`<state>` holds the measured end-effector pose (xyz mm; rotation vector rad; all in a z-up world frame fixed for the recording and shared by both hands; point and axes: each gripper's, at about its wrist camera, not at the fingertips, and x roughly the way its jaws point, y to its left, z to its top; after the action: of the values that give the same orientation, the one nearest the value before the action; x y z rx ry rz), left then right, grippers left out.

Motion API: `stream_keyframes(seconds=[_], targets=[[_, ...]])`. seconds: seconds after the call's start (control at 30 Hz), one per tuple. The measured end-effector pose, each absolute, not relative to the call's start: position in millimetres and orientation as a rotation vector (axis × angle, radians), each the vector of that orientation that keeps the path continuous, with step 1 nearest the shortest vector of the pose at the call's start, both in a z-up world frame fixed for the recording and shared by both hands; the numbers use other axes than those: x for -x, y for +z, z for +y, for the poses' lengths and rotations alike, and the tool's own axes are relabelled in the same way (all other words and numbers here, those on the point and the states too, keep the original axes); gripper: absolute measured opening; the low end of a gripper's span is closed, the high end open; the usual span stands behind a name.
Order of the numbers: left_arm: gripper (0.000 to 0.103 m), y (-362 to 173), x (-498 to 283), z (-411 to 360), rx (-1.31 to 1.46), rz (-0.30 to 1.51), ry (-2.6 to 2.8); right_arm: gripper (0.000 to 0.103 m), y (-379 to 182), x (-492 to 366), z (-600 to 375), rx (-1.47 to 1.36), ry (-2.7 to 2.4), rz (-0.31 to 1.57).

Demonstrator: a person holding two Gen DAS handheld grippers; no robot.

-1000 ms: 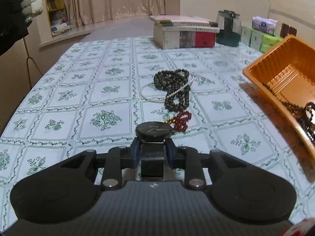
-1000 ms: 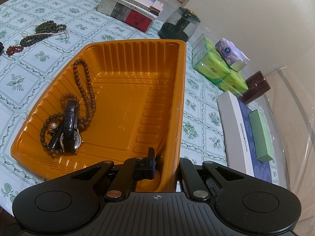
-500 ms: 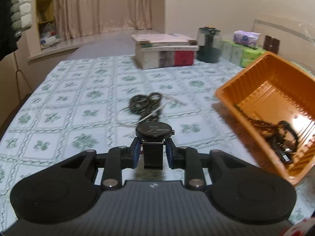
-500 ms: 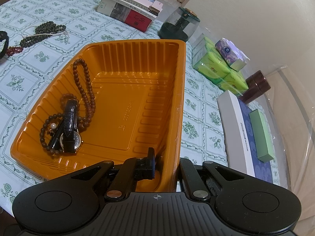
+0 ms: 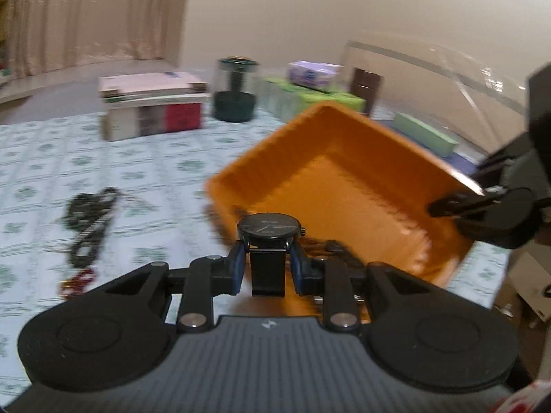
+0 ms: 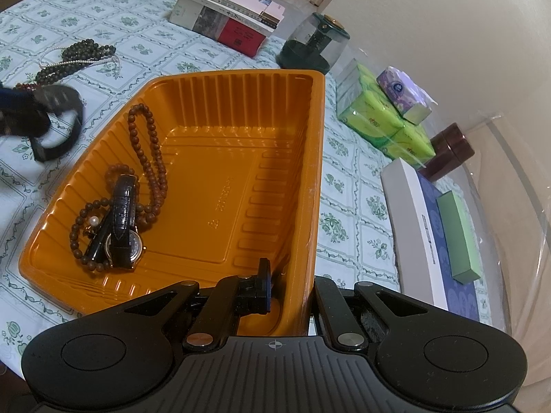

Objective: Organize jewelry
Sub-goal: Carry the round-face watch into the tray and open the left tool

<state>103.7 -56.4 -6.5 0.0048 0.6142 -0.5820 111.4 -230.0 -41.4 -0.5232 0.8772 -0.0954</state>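
The left gripper [image 5: 268, 264] clamps a black watch [image 5: 268, 229] by its strap, raised at the tray's [image 6: 241, 144] 9 o'clock edge. The right gripper's [image 6: 287, 287] fingers pinch the tray's near wall. Beads [image 6: 74, 56] lie on the worktop [image 6: 137, 34].

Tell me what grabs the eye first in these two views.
The bright orange tray dominates the middle of the table, with brown beads and a leather-strap watch piled in its near-left corner. The left hand-held gripper holds a black watch by its strap at the tray's edge, while the right hand-held gripper pinches the tray's near wall.
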Motion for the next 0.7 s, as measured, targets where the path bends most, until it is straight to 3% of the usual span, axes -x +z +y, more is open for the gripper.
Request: stream_keyframes(seconds=[0.7], targets=[[0.027, -32.1, -104.8, -106.3, 0.007, 0.73, -0.755, 0.005, -42.0, -110.6, -229.8, 0.51, -0.096, 0.872]])
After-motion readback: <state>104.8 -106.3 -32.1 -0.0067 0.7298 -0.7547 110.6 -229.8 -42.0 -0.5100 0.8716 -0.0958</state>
